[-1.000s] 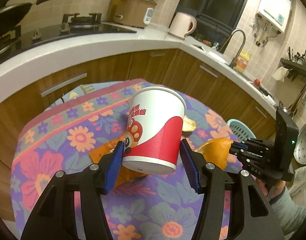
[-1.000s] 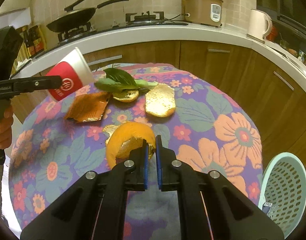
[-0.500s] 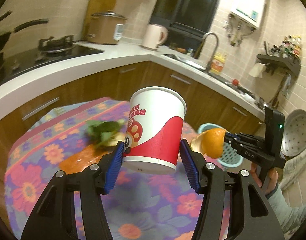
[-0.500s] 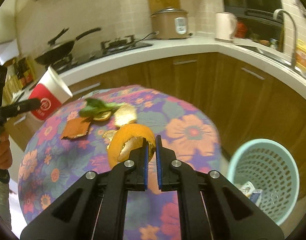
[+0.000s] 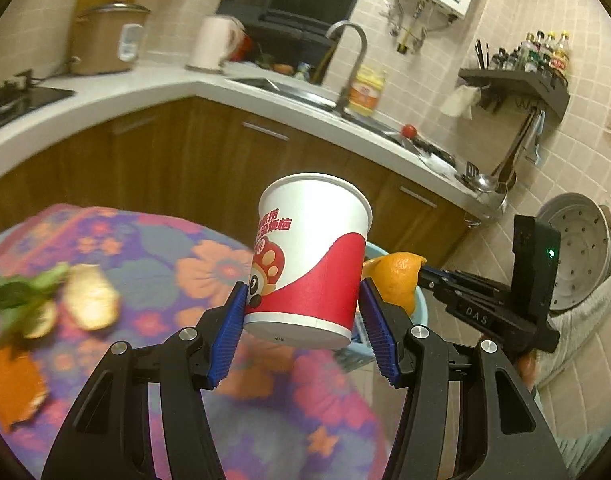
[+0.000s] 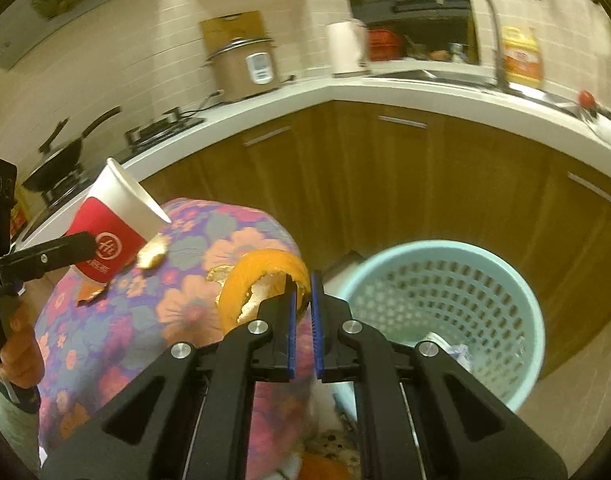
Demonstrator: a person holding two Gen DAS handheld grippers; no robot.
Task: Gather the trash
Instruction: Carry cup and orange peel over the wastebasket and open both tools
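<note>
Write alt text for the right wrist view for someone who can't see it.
The right gripper pinches a curled orange peel beside a pale blue trash basket. To its left the left gripper holds a red and white paper cup over a floral tablecloth with more peel scraps.

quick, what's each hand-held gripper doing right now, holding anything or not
Left hand-held gripper: closed on the paper cup, held upright.
Right hand-held gripper: shut on the orange peel, near the blue basket.
</note>
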